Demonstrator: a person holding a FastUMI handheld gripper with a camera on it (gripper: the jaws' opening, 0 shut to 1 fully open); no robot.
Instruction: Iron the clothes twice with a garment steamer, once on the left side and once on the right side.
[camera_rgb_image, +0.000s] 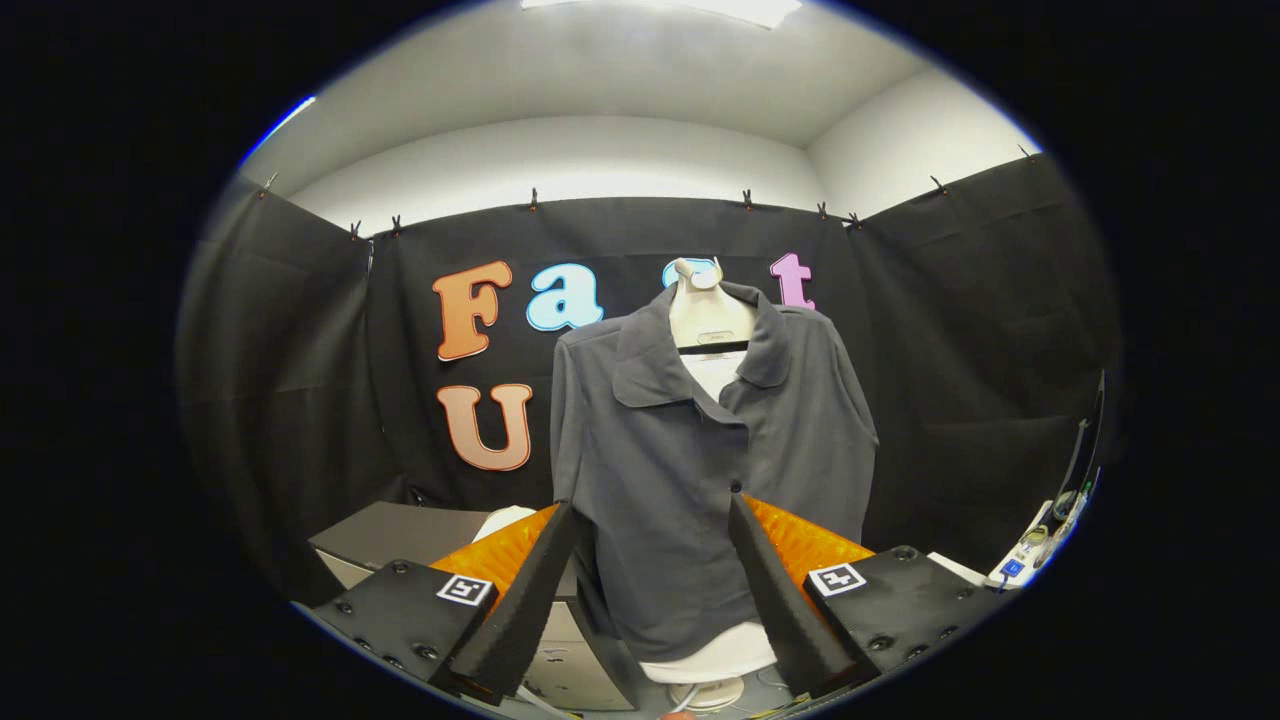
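Observation:
A dark grey collared shirt (680, 450) hangs buttoned on a white mannequin torso (712, 320) that stands on a white base (712, 690). The shirt faces me, straight beyond the fingers. My gripper (650, 505) is open, its two fingers spread wide with nothing between them, and the shirt's lower front shows through the gap. A white rounded thing (505, 520) peeks out just behind the left finger; too little of it shows to tell what it is.
A dark box (400, 535) sits low to the left of the shirt, with a pale cabinet (575, 660) beneath the left finger. Cables and a white power strip (1030, 555) lie at the far right. Black cloth walls close the booth on three sides.

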